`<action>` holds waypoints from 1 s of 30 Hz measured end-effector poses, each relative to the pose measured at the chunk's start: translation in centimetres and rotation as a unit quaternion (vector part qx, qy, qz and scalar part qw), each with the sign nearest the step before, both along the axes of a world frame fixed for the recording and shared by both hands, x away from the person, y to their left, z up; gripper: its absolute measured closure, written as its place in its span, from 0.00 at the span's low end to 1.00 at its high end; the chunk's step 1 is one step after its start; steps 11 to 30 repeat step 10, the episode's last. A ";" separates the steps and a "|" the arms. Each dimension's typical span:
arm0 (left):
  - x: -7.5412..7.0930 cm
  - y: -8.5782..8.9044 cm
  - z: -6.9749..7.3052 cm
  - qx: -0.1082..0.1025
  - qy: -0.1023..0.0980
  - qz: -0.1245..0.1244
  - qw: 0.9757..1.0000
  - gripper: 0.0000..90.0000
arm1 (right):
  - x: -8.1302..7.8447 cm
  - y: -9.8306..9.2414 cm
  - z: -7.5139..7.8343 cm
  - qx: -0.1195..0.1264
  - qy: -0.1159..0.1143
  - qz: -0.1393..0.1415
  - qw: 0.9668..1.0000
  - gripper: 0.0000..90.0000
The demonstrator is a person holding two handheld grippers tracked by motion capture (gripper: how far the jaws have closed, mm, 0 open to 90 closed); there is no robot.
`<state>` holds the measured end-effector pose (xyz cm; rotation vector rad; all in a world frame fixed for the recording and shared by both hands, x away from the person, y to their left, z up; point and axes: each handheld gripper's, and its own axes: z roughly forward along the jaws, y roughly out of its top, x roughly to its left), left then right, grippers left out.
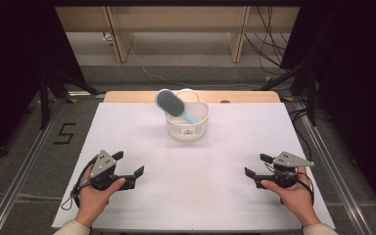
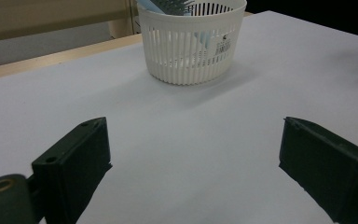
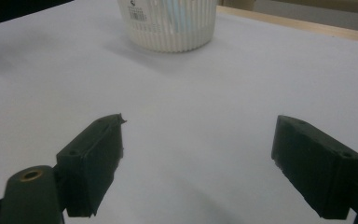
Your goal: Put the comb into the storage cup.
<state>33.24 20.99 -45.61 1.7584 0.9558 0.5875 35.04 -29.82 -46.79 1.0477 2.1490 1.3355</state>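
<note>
Your left gripper [image 1: 128,164] and right gripper [image 1: 255,165] rest spread wide on the table [image 1: 142,142], well apart from the basket [image 1: 188,126] holding the blue hairbrush [image 1: 171,103].

A white slotted basket [image 1: 188,123] stands at the far middle of the white tabletop [image 1: 191,181]. A blue hairbrush [image 1: 172,104] leans in it, bristled head up and jutting over the basket's far-left rim. Near the front edge, the left gripper [image 1: 129,164] and right gripper [image 1: 257,165] rest low over the tabletop, each held in a hand, jaws spread wide and turned inward toward each other, well apart from the basket
</note>
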 end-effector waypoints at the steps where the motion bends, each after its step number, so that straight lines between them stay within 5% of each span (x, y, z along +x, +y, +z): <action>1: 0.0 0.0 0.0 0.000 0.000 0.000 1.000 0.09 | 0.0 0.1 -0.1 0.000 0.002 0.001 1.000 0.19; 30: 0.0 -0.1 0.0 0.002 0.000 -0.001 1.000 0.09 | 0.0 0.1 -0.1 0.001 -0.002 0.002 1.000 0.19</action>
